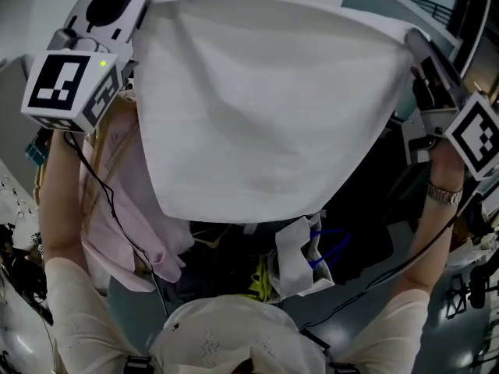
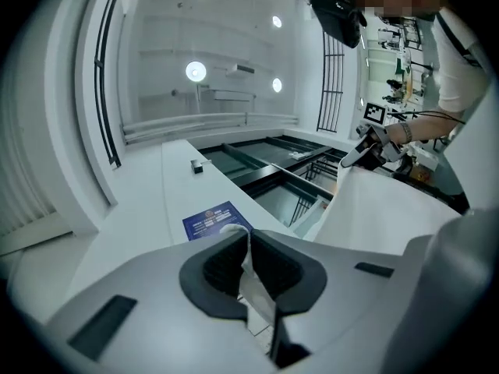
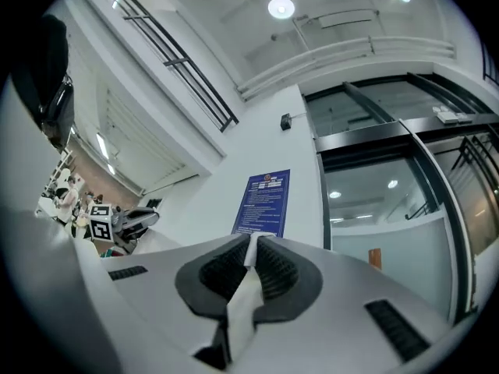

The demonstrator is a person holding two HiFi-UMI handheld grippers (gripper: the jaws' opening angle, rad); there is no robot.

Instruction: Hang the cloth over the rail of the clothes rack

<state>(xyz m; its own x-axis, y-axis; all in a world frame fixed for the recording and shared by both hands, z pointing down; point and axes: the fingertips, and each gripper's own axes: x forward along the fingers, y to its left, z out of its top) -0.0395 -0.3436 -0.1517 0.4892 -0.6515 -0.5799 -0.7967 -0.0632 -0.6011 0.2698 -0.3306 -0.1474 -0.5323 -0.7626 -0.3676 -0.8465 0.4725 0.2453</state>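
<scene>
Holding this white cloth [image 1: 257, 107] up in front of me, spread out like a banner, one top corner in each tool. My left tool [image 2: 248, 267] is closed right down on its corner. A little tuft of fabric pokes out above the dark pads and the rest trails down between them. The right tool [image 3: 251, 267] is the same deal: jaws squeezed together on a thin fold of the other corner, nothing else in there.

Handling-wise, I'd call it light and totally floppy. It sags in a soft curve between the two grips and the bottom edge hangs free, so it has zero stiffness of its own. It probably isn't slippery against the ribbed pads. There's only a small bite of fabric in each one though, so I reckon a hard sideways tug could pull a corner out. The top corners seem like the right place to hold it, since that should let the whole sheet drape flat over a bar.

Position: the cloth is stretched between the tools and hangs below them, up high, with both tools aimed towards the ceiling. A pink garment [image 1: 125, 201] and some dark clothes sit lower down, behind the hem. I can't pick out the rail from here, since the cloth blocks most of what's ahead.
</scene>
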